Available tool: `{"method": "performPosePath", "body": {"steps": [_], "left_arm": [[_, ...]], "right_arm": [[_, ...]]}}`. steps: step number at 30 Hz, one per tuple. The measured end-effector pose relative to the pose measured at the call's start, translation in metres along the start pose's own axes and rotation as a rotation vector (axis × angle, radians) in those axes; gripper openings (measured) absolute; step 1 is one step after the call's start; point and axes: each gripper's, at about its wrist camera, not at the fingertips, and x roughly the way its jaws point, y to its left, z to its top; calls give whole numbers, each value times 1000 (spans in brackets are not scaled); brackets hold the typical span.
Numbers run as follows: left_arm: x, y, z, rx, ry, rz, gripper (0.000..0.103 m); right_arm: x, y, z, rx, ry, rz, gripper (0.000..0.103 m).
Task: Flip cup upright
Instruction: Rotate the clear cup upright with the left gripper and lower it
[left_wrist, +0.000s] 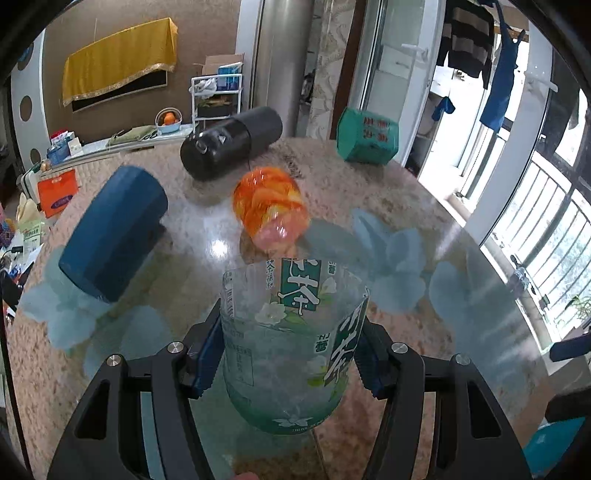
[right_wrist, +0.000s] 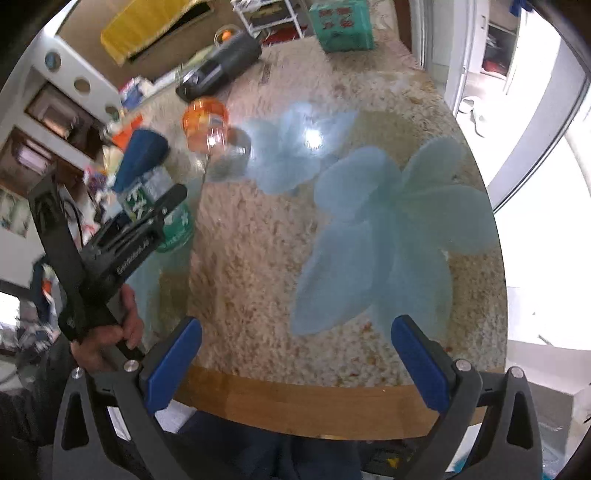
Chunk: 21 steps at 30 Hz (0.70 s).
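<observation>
My left gripper (left_wrist: 286, 354) is shut on a clear plastic cup with a green tea label (left_wrist: 291, 343). The cup's open rim points away from me and its base is near the camera, held over the table. In the right wrist view the same cup (right_wrist: 173, 221) shows between the left gripper's fingers (right_wrist: 162, 206) at the left. My right gripper (right_wrist: 295, 362) is open and empty near the table's front edge.
On the round stone table (left_wrist: 369, 177) an orange plastic cup (left_wrist: 269, 206), a dark blue cup (left_wrist: 114, 229) and a black flask (left_wrist: 229, 142) lie on their sides. A teal box (left_wrist: 367, 136) stands at the far edge. A window is at the right.
</observation>
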Motion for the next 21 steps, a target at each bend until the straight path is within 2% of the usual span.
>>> {"method": "performPosePath", "body": {"steps": [1, 5, 13, 16, 21], "left_arm": [[-1, 0, -2, 2, -13, 2, 65], [0, -2, -4, 23, -33, 14, 66], [0, -4, -10, 16, -40, 22, 67], [4, -6, -13, 31, -20, 41, 69], [9, -4, -17, 12, 5, 22, 73]], "right_arm": [[4, 3, 1, -17, 6, -18, 103], [11, 8, 0, -38, 19, -3, 103], [14, 9, -4, -47, 45, -12, 103], [13, 8, -4, -50, 49, -14, 103], [14, 8, -3, -53, 54, -26, 103]]}}
